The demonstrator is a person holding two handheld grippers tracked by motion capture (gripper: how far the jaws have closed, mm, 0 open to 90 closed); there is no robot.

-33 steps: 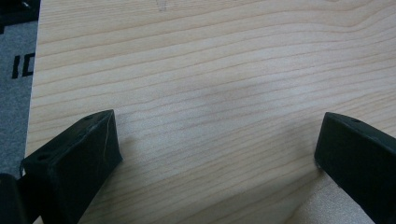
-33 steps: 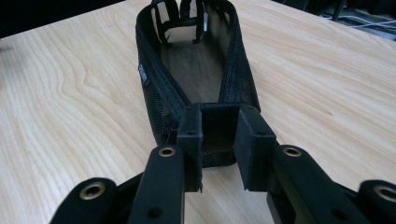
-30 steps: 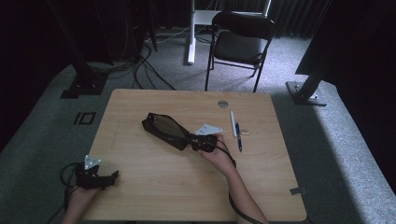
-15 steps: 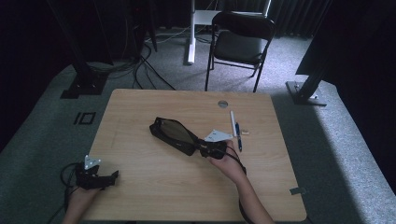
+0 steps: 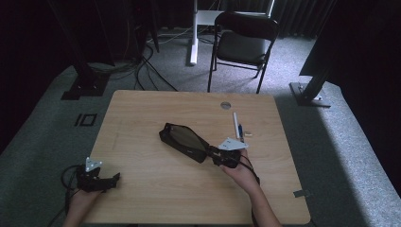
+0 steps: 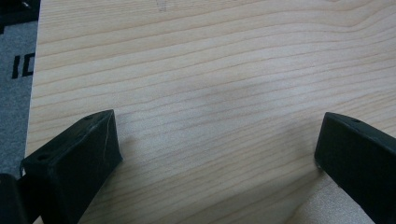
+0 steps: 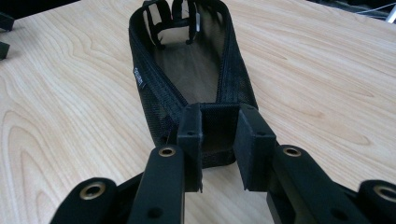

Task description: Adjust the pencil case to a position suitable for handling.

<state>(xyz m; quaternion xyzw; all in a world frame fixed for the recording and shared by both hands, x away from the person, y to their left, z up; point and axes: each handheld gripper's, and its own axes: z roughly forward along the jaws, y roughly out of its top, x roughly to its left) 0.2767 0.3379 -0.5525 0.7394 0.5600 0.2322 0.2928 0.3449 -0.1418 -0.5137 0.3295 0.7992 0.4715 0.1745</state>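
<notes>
1. Nearest in the right gripper view, the right gripper (image 7: 218,144) has its fingers (image 7: 191,135) clenched on the near end of a black mesh pouch (image 7: 187,70); the fabric sits pinched between the two pads, so this is a firm grasp, not a mere touch.
2. Just beyond the fingers the pouch stretches away along the worktop (image 7: 70,116), its zip open and its mouth gaping. Dark loops or straps show at its far end, but what they are cannot be told.
3. What has changed: in the high view the right gripper (image 5: 218,156) and the pouch (image 5: 184,141) now lie further toward the right side of the worktop (image 5: 142,179) than a second ago. The pouch has been dragged along behind the fingers, still flat on the wood, not lifted.
4. My reading: the work in hand is shifting the pouch toward the white pen (image 5: 235,124), which lies just beyond the right gripper and to its right, perhaps to bring the two together. The pull has brought them near, though they do not yet touch.
5. The left gripper (image 5: 97,178) rests at the near left edge, well apart from the pouch. In the left gripper view its fingers (image 6: 79,158) stand released and wide, with bare wood between them; it has kept still.
</notes>
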